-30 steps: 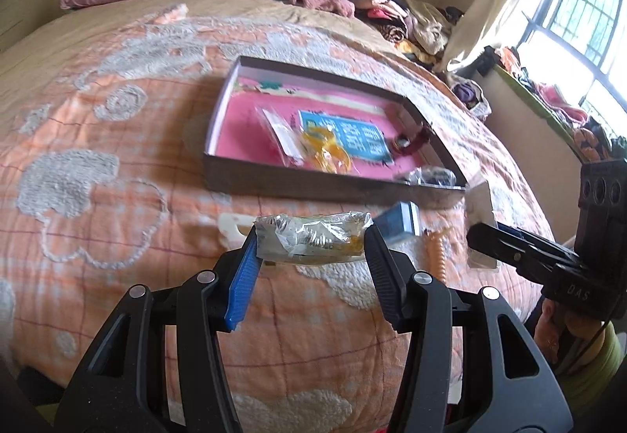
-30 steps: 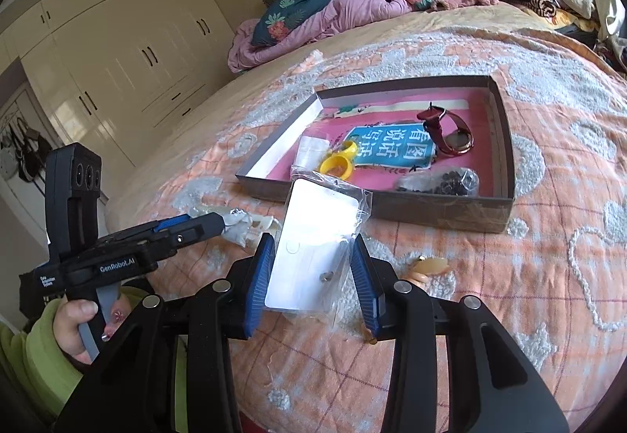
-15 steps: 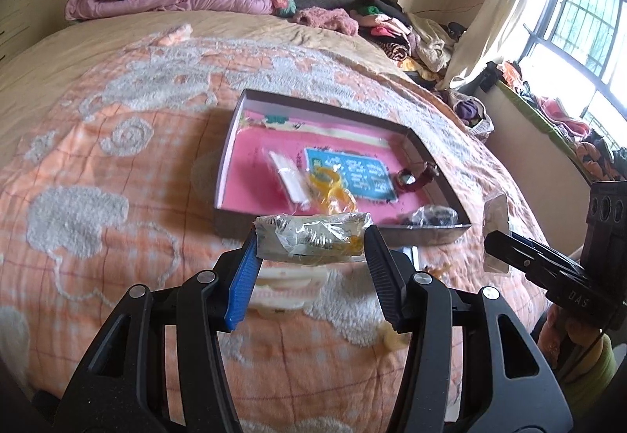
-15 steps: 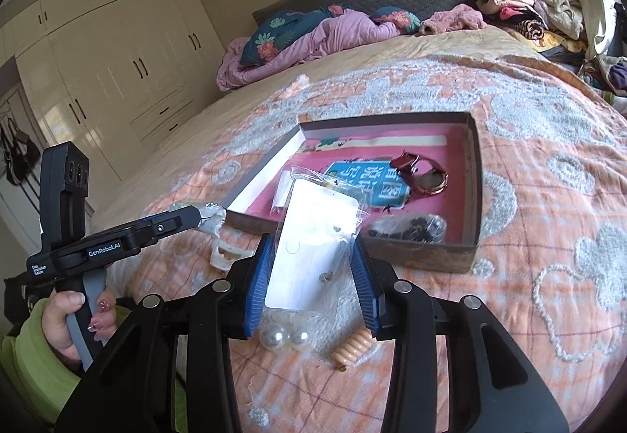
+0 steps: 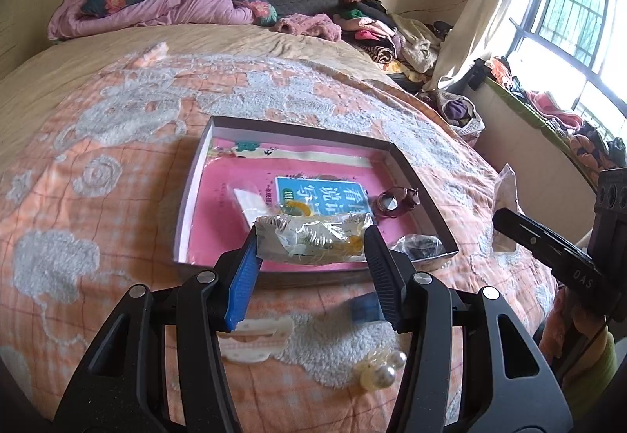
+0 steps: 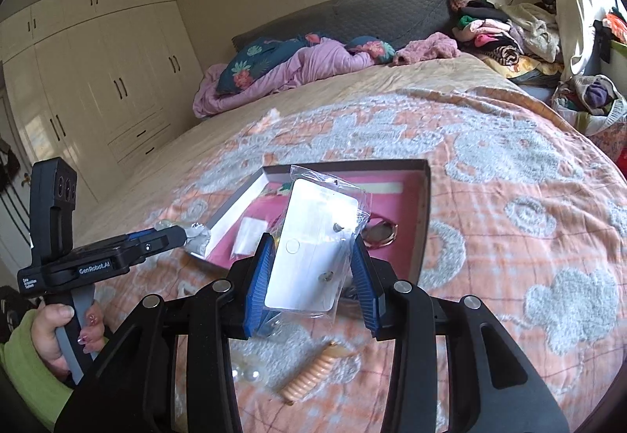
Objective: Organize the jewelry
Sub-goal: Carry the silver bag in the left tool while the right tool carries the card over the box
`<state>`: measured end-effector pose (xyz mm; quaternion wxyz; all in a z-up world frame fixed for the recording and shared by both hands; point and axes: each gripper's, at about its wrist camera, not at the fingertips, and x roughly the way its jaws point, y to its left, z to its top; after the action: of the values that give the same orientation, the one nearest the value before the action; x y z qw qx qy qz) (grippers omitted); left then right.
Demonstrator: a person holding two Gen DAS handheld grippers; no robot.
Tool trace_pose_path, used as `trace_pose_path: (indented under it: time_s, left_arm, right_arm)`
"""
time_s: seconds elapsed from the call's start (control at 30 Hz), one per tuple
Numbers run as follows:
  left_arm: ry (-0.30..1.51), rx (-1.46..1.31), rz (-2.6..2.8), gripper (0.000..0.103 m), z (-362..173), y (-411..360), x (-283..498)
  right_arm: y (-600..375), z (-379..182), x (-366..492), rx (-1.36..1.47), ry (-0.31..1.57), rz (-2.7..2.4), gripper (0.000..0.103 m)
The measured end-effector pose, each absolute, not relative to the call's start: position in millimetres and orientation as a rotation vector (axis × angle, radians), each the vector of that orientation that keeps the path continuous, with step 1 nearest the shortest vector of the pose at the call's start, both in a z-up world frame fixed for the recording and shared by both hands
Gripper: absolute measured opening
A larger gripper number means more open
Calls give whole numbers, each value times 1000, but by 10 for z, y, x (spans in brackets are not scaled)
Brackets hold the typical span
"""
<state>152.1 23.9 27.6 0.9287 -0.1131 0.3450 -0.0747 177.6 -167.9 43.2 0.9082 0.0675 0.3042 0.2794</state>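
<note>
Left gripper fingers clamp a crinkled clear bag crosswise, pads pressing both ends; bag holds silvery and yellow bits, probably rings or chain, too crumpled to tell. Right gripper fingers pinch a clear pouch with a white card inside, two small studs on the card, pouch upright and tilted, top edge over the box. Both bags are held in the air above the near edge of the box.

Box: shallow, dark walls, pink lining, on an orange bedspread. Inside: blue card with white characters, a flat clear packet with white insert, a yellow ring just behind the held bag, a dark red watch near the right wall, a small bag of dark beads in the near right corner.

Outside the box on the bedspread: white hair clip, two pearls touching each other, a peach spiral hair tie, a blue item partly behind the left gripper's finger.

Hand in green sleeve grips the left gripper handle in the right wrist view.
</note>
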Motion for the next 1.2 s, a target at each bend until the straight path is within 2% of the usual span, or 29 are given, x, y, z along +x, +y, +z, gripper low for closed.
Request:
trace_pose_path:
  time_s: [0.5, 1.2]
  left_arm:
    - [721, -200, -189, 44, 248, -43, 1855]
    - [796, -183, -188, 44, -93, -233, 2224]
  right_arm:
    - [-1821, 445, 2006, 144, 611, 535, 38]
    - [-1762, 314, 2519, 136, 640, 490, 38]
